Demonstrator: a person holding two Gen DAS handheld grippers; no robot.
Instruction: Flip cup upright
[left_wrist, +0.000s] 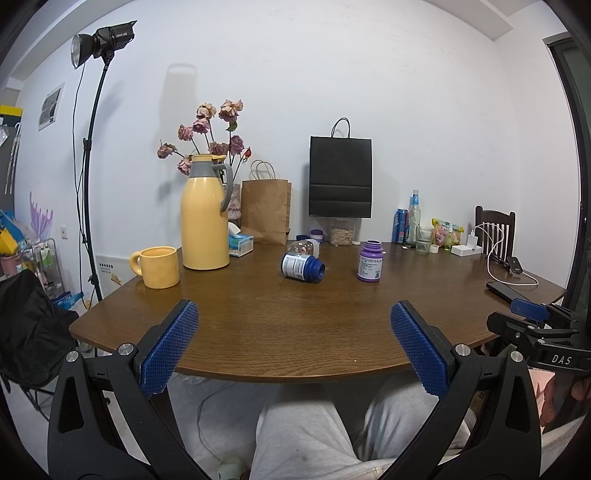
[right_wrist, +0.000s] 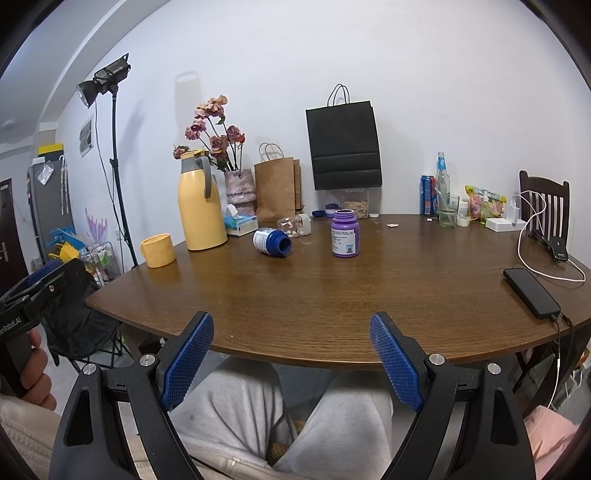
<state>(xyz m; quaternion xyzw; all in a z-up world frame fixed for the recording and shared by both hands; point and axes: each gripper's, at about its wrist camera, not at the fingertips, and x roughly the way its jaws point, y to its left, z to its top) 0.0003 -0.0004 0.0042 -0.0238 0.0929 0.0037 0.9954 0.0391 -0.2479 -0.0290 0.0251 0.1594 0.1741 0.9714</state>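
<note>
A yellow mug (left_wrist: 159, 266) stands on the brown table (left_wrist: 280, 332) at the far left, mouth up and handle to the left; the right wrist view shows the yellow mug (right_wrist: 158, 250) the same way. A blue bottle (left_wrist: 303, 267) lies on its side mid-table, its open mouth facing right. Behind it a clear jar (left_wrist: 306, 246) also lies on its side. A purple bottle (left_wrist: 370, 260) stands upright without a cap. My left gripper (left_wrist: 294, 310) is open over the table's near edge, holding nothing. My right gripper (right_wrist: 291, 319) is open likewise, well short of every object.
A yellow thermos jug (left_wrist: 205, 218), tissue box (left_wrist: 240, 243), flower vase, brown and black paper bags line the back. Bottles, a can and a glass (right_wrist: 448, 210) stand at the back right. A phone (right_wrist: 531, 292) with cable lies at the right edge. The person's grey-trousered legs are below.
</note>
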